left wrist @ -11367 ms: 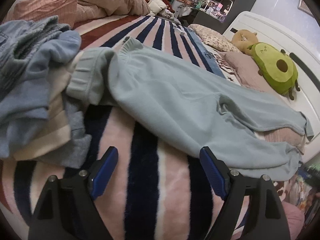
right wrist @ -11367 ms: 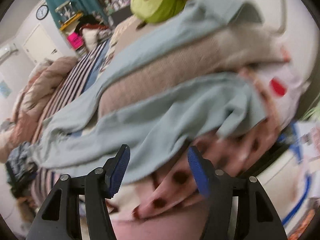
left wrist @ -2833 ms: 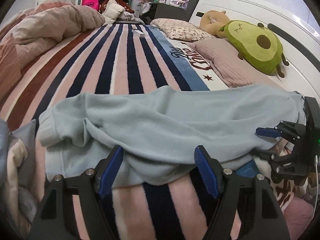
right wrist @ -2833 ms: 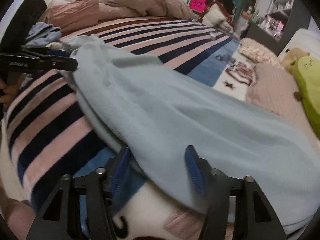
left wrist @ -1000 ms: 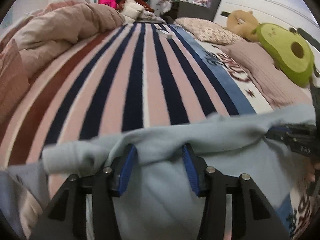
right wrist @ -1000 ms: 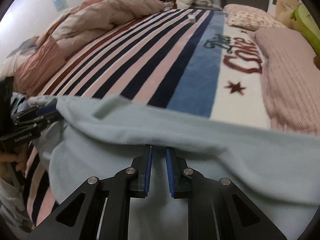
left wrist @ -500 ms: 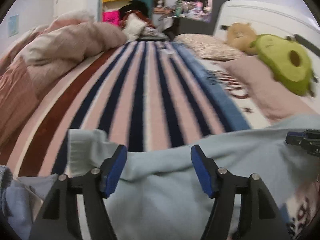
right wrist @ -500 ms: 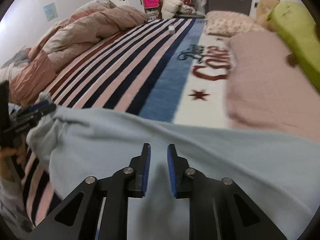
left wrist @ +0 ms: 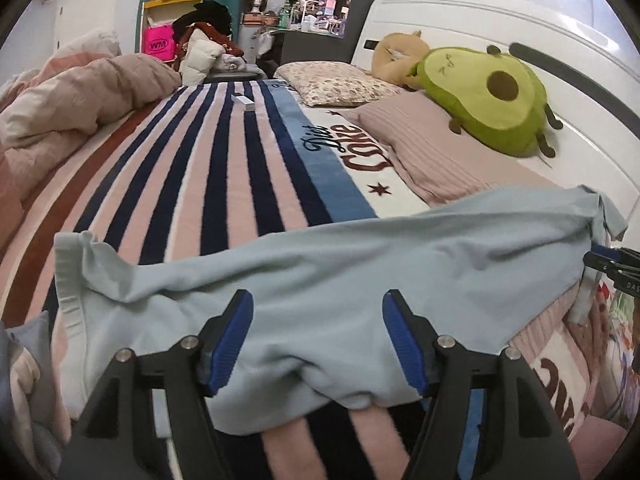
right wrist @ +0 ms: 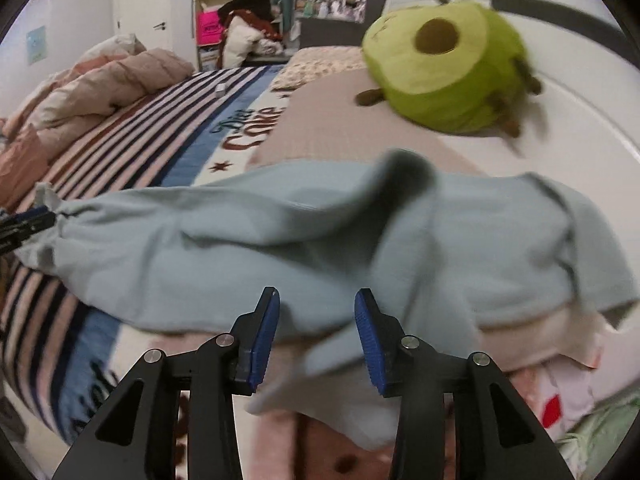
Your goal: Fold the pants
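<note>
Pale blue sweatpants point(left wrist: 320, 280) lie folded lengthwise across the striped bed, cuffs at the left, waist at the right by the pillow. My left gripper point(left wrist: 318, 336) is open just above the pants' near edge by the legs. My right gripper point(right wrist: 316, 328) is open over the waist end point(right wrist: 500, 248), with cloth lying between and beyond its blue pads point(right wrist: 264, 332), not pinched. Each gripper's tip shows in the other's view at the frame edge, the right one point(left wrist: 612, 264) and the left one point(right wrist: 24, 226).
A green avocado plush point(left wrist: 488, 96) and pillows point(left wrist: 432, 152) lie at the headboard. A rumpled pink duvet point(left wrist: 72, 100) fills the far left. Other clothes point(left wrist: 20, 380) are piled at the left near edge. A small white box point(left wrist: 243, 102) sits on the blanket.
Both grippers opened and let go of the pants, which dropped flat onto the bed. Both grippers have drawn back toward the near edge.
</note>
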{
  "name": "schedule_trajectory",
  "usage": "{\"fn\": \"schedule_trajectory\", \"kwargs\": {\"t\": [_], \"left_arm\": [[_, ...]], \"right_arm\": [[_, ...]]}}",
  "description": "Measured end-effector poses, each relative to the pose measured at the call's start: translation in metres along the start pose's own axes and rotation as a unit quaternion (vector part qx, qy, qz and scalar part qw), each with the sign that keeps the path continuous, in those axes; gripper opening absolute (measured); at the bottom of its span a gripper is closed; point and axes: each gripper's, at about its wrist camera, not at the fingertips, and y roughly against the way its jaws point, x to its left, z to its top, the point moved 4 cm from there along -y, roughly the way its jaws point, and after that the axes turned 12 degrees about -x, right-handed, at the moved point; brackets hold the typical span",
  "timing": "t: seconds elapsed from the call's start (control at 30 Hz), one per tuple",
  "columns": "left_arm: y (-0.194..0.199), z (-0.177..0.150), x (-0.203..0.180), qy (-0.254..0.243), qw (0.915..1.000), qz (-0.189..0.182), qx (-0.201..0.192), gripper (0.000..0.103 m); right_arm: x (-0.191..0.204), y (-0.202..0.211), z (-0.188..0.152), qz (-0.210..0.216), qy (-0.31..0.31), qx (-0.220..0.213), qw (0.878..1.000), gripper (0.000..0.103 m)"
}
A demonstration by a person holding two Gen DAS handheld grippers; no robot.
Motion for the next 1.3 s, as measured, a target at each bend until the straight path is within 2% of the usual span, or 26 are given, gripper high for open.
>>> {"fn": "schedule_trajectory", "kwargs": {"t": [0.07,0.1,0.3,0.47,0.63,0.8,0.87,0.93,1.0,1.07,1.1,1.17,1.3], "left_arm": [[0.004,-0.001,-0.005,0.0,1.0,-0.002,0.0,0.063],[0.005,-0.001,-0.008,0.0,1.0,-0.002,0.0,0.063],[0.008,0.002,-0.023,-0.007,0.9999,-0.007,0.002,0.063],[0.01,0.001,-0.034,-0.014,0.9998,-0.014,0.003,0.063],[0.012,0.001,-0.036,-0.014,0.9997,-0.022,0.0,0.063],[0.016,0.0,-0.033,-0.011,0.9996,-0.025,-0.004,0.063],[0.017,-0.001,-0.031,-0.007,0.9996,-0.028,-0.004,0.063],[0.017,-0.002,-0.03,-0.005,0.9996,-0.029,-0.004,0.063],[0.017,-0.003,-0.028,-0.004,0.9995,-0.031,-0.003,0.063],[0.017,-0.004,-0.026,-0.005,0.9996,-0.029,-0.003,0.063],[0.017,-0.004,-0.024,-0.004,0.9996,-0.027,-0.003,0.063],[0.016,-0.006,-0.021,-0.001,0.9996,-0.028,-0.004,0.063],[0.014,-0.007,-0.019,0.003,0.9996,-0.029,-0.004,0.063]], "right_arm": [[-0.006,0.012,-0.008,-0.016,0.006,-0.015,1.0,0.051],[-0.007,0.014,-0.012,-0.019,0.009,-0.016,1.0,0.052],[-0.023,0.013,-0.038,-0.053,-0.007,-0.01,0.999,0.053],[-0.026,0.011,-0.047,-0.014,-0.053,-0.01,0.998,0.051],[-0.014,0.029,-0.034,-0.037,-0.043,-0.062,0.996,0.05],[0.0,0.038,-0.027,-0.012,-0.05,-0.072,0.996,0.049],[0.005,0.033,-0.029,-0.003,-0.051,-0.059,0.997,0.044],[0.006,0.02,-0.035,-0.018,-0.05,-0.04,0.998,0.043],[0.003,0.009,-0.038,-0.043,-0.046,-0.033,0.997,0.036],[0.0,0.007,-0.039,-0.076,-0.025,-0.035,0.996,0.009],[-0.002,0.008,-0.039,-0.087,-0.014,-0.037,0.995,0.004],[-0.005,0.014,-0.037,-0.11,0.009,-0.037,0.993,0.001],[-0.024,0.03,-0.024,-0.152,0.036,-0.048,0.986,0.001]]}}
